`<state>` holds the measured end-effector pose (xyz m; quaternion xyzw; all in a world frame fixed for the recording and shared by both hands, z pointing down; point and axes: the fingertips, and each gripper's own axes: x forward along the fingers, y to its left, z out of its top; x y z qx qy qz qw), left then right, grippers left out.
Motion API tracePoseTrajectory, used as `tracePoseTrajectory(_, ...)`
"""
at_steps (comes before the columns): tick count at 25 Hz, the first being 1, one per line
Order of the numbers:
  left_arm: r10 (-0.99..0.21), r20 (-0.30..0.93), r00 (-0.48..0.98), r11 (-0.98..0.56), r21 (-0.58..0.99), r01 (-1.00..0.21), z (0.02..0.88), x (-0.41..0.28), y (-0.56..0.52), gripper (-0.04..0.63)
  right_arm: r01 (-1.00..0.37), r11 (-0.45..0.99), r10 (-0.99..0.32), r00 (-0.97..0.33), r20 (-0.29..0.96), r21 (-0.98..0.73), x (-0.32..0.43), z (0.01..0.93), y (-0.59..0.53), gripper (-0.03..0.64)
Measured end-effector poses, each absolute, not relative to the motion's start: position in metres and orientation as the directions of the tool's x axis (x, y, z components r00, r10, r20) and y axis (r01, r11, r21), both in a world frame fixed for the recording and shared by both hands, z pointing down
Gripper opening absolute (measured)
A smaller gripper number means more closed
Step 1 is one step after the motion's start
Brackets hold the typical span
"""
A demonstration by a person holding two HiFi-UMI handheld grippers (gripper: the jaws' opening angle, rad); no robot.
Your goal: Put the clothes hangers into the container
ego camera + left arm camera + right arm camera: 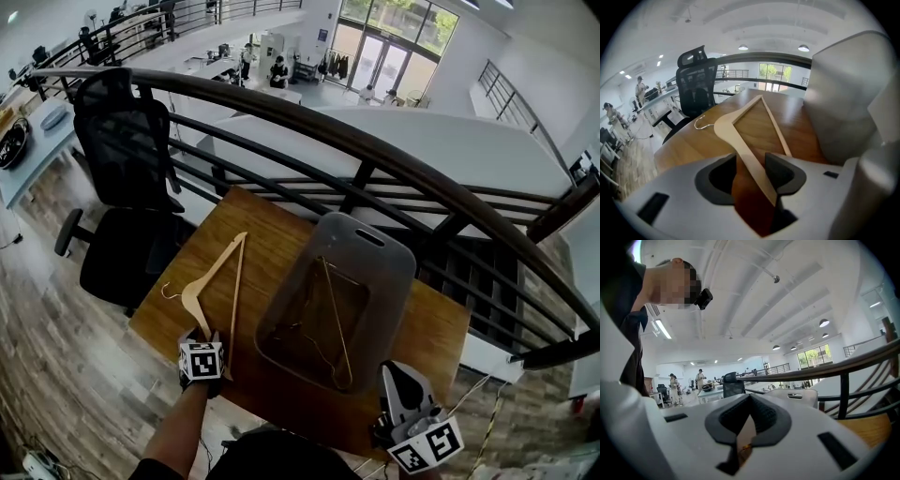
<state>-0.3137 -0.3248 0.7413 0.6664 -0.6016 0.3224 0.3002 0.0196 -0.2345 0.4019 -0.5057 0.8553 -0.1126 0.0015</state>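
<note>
A pale wooden hanger [214, 281] with a metal hook lies flat on the wooden table [272, 230], left of a grey plastic container [375, 242]. My left gripper [205, 337] points down at the hanger's near end. In the left gripper view the hanger [740, 140] runs between the parted jaws of that gripper [750, 171], with a gap on the left side, and the container [853, 108] stands close on the right. Another wooden hanger [330, 319] lies inside the container. My right gripper [398, 375] hovers at the table's near right corner, shut and holding nothing [749, 413].
A black office chair [127, 178] stands off the table's left side. A dark curved railing [375, 155] runs just behind the table and container. The table's near edge lies directly below both grippers. People stand far off in the background.
</note>
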Motion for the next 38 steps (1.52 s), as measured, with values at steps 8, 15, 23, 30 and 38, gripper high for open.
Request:
tracePoseTrajectory(8,-0.609,0.789,0.084,-0.078,0.046,-0.996,0.754,-0.326,-0.323,0.138,-0.835,0.518,-0.835,-0.541,0.101,-0.187,-0.014,0.403,-0.247,-0.005)
tracePoseTrajectory(15,-0.608,0.789,0.089,-0.058,0.068,-0.996,0.751,-0.341,-0.288,0.120,-0.778,0.600,-0.781,-0.620,0.073,-0.189,-0.048,0.397,-0.245,-0.005)
tracePoseTrajectory(23,-0.613,0.789,0.044,-0.013,0.046,-0.999,0.752,-0.367,-0.244,0.112,-0.713,0.669,-0.720,-0.692,0.057,-0.210,-0.080,0.401,-0.241,-0.005)
tracePoseTrajectory(30,-0.633,0.768,0.098,0.024,0.146,-0.989,0.754,-0.374,-0.219,0.121,-0.667,0.715,-0.671,-0.739,0.064,-0.208,-0.100,0.403,-0.236,-0.005)
tracePoseTrajectory(38,-0.589,0.746,0.311,0.015,0.395,-0.919,0.769,-0.370,-0.203,0.239,-0.657,0.728,-0.656,-0.751,0.077,-0.198,-0.109,0.405,-0.232,-0.005)
